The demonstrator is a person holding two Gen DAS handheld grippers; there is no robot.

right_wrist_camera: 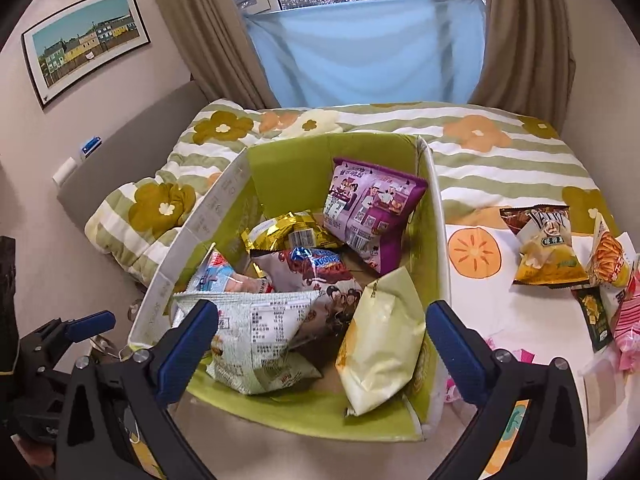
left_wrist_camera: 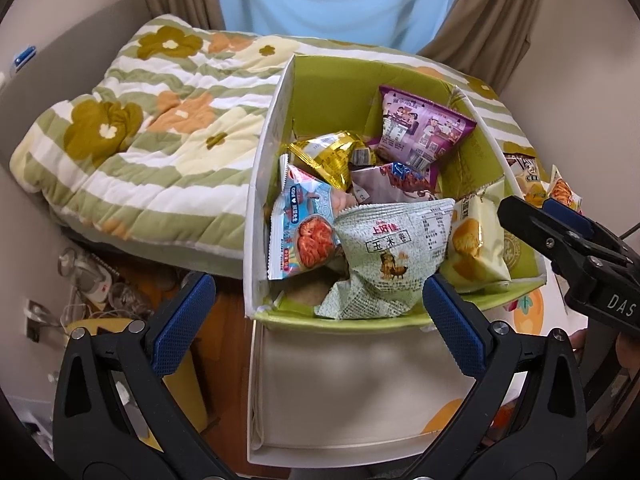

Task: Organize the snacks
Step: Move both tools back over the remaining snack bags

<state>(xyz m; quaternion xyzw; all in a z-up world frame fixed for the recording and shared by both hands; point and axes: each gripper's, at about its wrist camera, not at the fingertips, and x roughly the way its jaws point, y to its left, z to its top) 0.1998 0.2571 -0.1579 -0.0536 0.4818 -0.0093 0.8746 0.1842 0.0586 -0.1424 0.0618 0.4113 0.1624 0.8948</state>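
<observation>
A green-lined cardboard box (left_wrist_camera: pixel 276 128) (right_wrist_camera: pixel 436 216) stands on the bed and holds several snack bags: a purple bag (left_wrist_camera: pixel 420 128) (right_wrist_camera: pixel 370 212), a gold bag (left_wrist_camera: pixel 328 156) (right_wrist_camera: pixel 284 232), a pale green bag (left_wrist_camera: pixel 388 252) (right_wrist_camera: pixel 260 340), a yellow bag (left_wrist_camera: pixel 476 244) (right_wrist_camera: pixel 380 340) and a light blue bag (left_wrist_camera: pixel 304 224). My left gripper (left_wrist_camera: pixel 316 316) is open and empty just above the box's near rim. My right gripper (right_wrist_camera: pixel 320 344) is open and empty over the near end of the box, and it shows at the right of the left wrist view (left_wrist_camera: pixel 560 228).
More snack bags (right_wrist_camera: pixel 548 252) lie loose on the bedspread to the right of the box. A floral quilt (left_wrist_camera: pixel 132 132) is bunched on the left. A white open box flap (left_wrist_camera: pixel 352 392) hangs below the near rim. Clutter and cables (left_wrist_camera: pixel 88 284) lie on the floor at left.
</observation>
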